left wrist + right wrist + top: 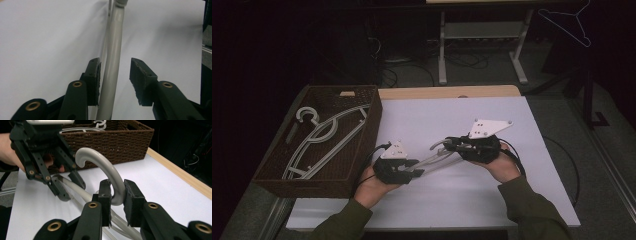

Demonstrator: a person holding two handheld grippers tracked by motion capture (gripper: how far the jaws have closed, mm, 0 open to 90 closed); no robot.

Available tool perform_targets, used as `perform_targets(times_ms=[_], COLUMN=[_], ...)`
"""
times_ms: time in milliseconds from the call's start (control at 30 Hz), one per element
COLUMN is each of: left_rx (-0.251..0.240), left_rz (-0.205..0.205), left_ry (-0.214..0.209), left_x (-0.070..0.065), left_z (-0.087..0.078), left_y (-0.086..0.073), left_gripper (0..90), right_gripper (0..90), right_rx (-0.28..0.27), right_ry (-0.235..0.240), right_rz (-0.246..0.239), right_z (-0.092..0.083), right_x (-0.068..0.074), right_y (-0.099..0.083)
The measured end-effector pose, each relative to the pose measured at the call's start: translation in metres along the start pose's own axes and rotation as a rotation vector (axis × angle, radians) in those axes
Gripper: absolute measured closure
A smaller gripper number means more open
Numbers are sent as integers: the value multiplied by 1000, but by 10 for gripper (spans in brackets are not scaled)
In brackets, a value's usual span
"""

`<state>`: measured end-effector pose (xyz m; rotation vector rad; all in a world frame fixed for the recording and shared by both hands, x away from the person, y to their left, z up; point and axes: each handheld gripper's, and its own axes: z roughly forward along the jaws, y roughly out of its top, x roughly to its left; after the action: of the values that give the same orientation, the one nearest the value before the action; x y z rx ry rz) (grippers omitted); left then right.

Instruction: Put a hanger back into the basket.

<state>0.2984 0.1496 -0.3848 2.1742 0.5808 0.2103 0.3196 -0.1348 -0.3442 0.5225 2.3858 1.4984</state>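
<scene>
A grey plastic hanger (437, 159) is lifted just above the white table (492, 190) between my two grippers. My right gripper (446, 145) is shut on the hanger's curved hook (105, 167), its pads pressing both sides of the hook's base (117, 186). My left gripper (416, 171) is open around one arm of the hanger (117, 30). The arm lies against the left pad (96, 72), and the right pad (137, 75) stands well off it. In the right gripper view, the left gripper (65, 187) straddles the hanger's arm just beyond the hook.
A brown wicker basket (362, 145) stands at the table's left, with several grey hangers (319, 137) lying in it. A thin wire hanger (569, 25) hangs at the far right, beyond the table. White table legs (442, 55) stand on the floor behind.
</scene>
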Motion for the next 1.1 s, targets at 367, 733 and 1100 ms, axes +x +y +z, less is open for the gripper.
perform_targets(times_ms=[367, 733, 1100], left_rx=[66, 72, 31], left_rz=[29, 82, 40], left_ry=[30, -15, -30], left_x=[9, 6, 4], left_z=[4, 5, 5], left_y=[6, 7, 8], left_gripper=[677, 778, 796], right_gripper=[773, 745, 399], right_rx=[-3, -9, -8], right_ry=[7, -7, -57], right_rz=[2, 11, 50], right_z=[0, 1, -1], right_x=[-3, -7, -10], right_y=[-1, -2, -4])
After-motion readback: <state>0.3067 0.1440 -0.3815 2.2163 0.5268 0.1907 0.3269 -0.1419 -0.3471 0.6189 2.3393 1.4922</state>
